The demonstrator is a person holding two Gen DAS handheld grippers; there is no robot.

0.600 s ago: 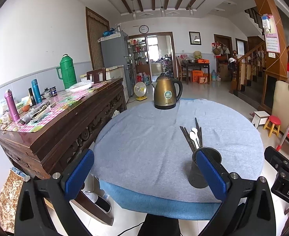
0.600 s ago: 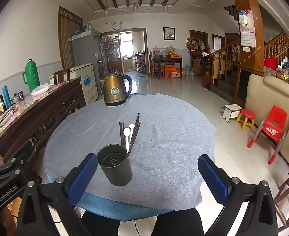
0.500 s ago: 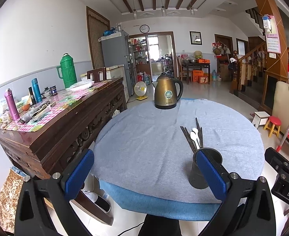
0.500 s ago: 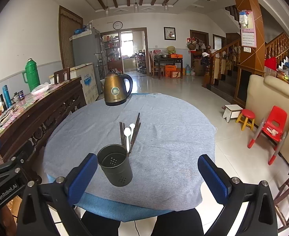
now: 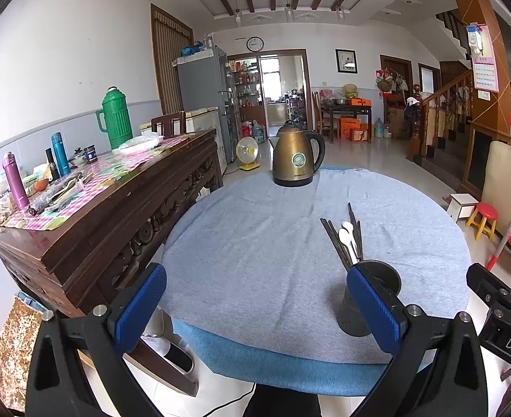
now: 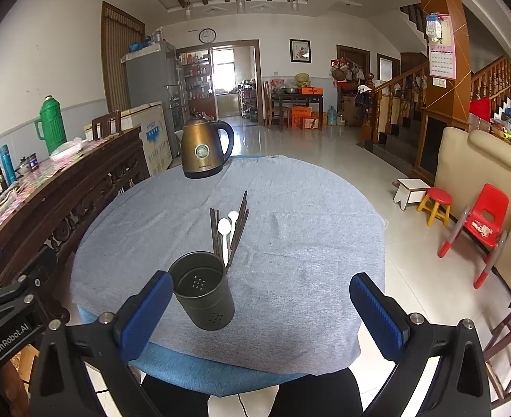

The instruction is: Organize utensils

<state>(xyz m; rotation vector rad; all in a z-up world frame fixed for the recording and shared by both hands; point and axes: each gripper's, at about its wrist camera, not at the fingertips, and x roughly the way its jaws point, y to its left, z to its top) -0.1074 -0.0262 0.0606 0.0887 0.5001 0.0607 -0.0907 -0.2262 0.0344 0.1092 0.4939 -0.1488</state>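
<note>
Left tongs [image 5: 255, 307]: we see them spread wide above the near edge of the tabletop, nothing between the blue pads; they tilt down toward the cloth.
Right tongs [image 6: 260, 309]: likewise spread wide and pinching nothing; we note the left pad sits just in front of the holder's rim in the picture, but we cannot tell whether it touches.
Utensil holder [image 6: 202, 299]: a dark metal cup with small holes in its floor and low on its wall, standing upright near the near edge of the tabletop; we see its inside empty.
Chopsticks [image 6: 236, 232]: several dark sticks lying flat on the cloth just behind the holder, fanned away from it.
Spoons [image 6: 225, 231]: two white spoons lying among the chopsticks, bowls pointing away from us.
Tabletop [image 6: 307, 236]: round, covered with a grey cloth over a blue layer that shows at the near edge.
Kettle [image 6: 205, 149]: bronze-coloured, upright at the far edge of the tabletop, well apart from the utensils.
Sideboard [image 5: 92, 219]: dark carved wood to the left of the tabletop, carrying a green thermos [image 5: 114, 118], a purple bottle and other clutter on a checked cover.
Person: we see dark-clad legs below the near edge in the right wrist view.
</note>
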